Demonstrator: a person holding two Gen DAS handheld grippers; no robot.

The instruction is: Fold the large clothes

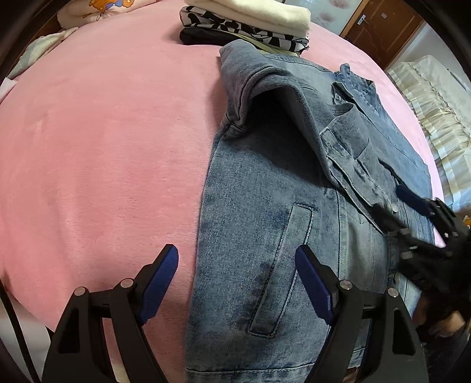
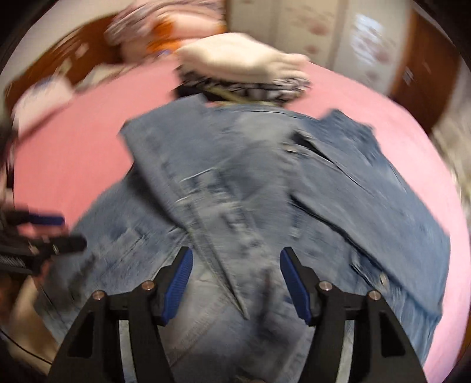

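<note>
Denim jacket (image 1: 265, 212) lay spread on a pink blanket (image 1: 103, 153), front side up, one sleeve folded across the chest and the collar toward the far end of the bed. Its slanted side pocket (image 1: 282, 265) faced the left wrist cam. Just past the collar sat a stack of folded clothes (image 1: 247, 23): cream piece on top, black-and-white print under it, sth dark at the bottom.

Left gripper (image 1: 237, 282) pointed steeply down at the jacket's left edge, tongs spread wide; one blue pad sat over the pink blanket, the other over the denim by the pocket, nothing pinched between them. Whether the pads touched the fabric: can't tell.

Right gripper (image 2: 235, 282) also tilted steeply down, over the lower middle of the jacket. Right wrist view was badly smeared w/ motion blur. Its tongs stood apart w/ a folded denim edge (image 2: 223, 265) running between the pads, but the pads weren't pressing on it. In the left wrist view the same gripper showed at the right margin, angled in over the jacket's button strip, also blurred. A door (image 1: 382, 26) and pale curtain-like fabric (image 1: 435, 103) showed beyond the bed.
</note>
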